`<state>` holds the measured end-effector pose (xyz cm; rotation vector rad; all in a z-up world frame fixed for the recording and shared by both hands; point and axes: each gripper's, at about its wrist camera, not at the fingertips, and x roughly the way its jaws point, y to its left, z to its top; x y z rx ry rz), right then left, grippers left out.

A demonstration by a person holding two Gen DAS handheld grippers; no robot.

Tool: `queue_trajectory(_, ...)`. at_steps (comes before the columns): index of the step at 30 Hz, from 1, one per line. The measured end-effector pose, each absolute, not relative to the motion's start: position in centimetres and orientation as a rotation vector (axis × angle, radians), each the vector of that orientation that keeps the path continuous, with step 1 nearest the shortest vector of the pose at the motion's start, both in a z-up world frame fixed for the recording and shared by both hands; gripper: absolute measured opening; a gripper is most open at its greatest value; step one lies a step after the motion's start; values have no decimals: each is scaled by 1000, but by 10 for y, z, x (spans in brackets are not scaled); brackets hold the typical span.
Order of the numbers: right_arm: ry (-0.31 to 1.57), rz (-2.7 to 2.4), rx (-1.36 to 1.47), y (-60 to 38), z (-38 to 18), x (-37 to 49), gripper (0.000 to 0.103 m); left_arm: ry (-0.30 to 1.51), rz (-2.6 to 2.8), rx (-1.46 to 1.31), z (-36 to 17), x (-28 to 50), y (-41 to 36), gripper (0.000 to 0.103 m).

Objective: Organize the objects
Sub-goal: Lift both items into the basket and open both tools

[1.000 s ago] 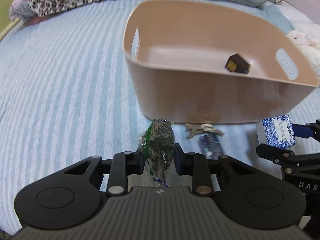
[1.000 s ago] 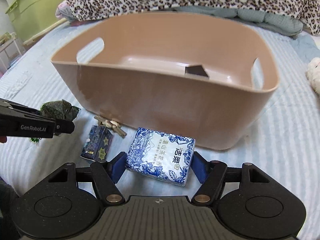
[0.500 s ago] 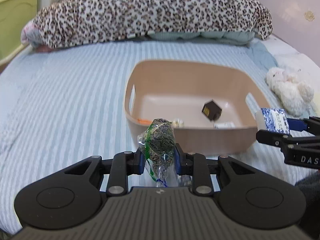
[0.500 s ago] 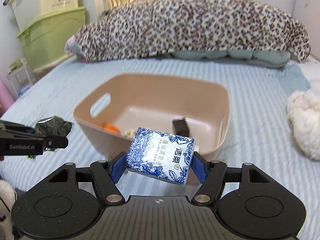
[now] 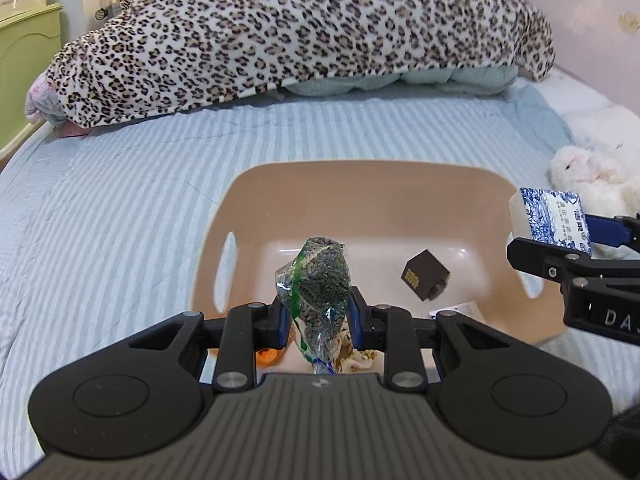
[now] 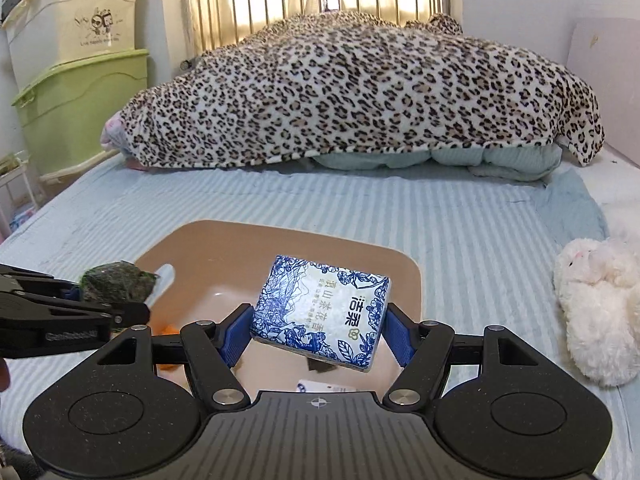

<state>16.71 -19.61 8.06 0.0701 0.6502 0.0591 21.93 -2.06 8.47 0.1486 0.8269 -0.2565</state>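
Note:
My left gripper (image 5: 318, 320) is shut on a clear plastic bag of dark dried leaves (image 5: 320, 284) and holds it above the near side of the tan plastic basket (image 5: 360, 184). My right gripper (image 6: 318, 334) is shut on a blue-and-white tissue pack (image 6: 320, 312) and holds it above the basket (image 6: 408, 276). The tissue pack also shows in the left wrist view (image 5: 550, 220), and the leaf bag in the right wrist view (image 6: 116, 282). Inside the basket lie a dark brown cube box (image 5: 425, 274), an orange item (image 5: 267, 356) and a few small packets.
The basket sits on a blue striped bedspread (image 5: 100, 216). A leopard-print blanket (image 6: 360, 92) lies across the bed's far end. A white plush toy (image 6: 596, 300) lies right of the basket. Green and cream storage boxes (image 6: 76, 60) stand left of the bed.
Both grippers have risen from the bedspread with their loads and now hang over the basket, which looks smaller and lower in both views.

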Motion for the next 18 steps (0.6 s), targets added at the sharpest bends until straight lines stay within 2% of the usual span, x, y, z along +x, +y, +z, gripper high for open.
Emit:
queue_trajectory(10,779,38,40,-189,30,203,67,936,-210,223,30,250,-33,28)
queue_trajectory(18,822,56,-8,-177,20,203,68,929,-229,217,33,245,-28,31)
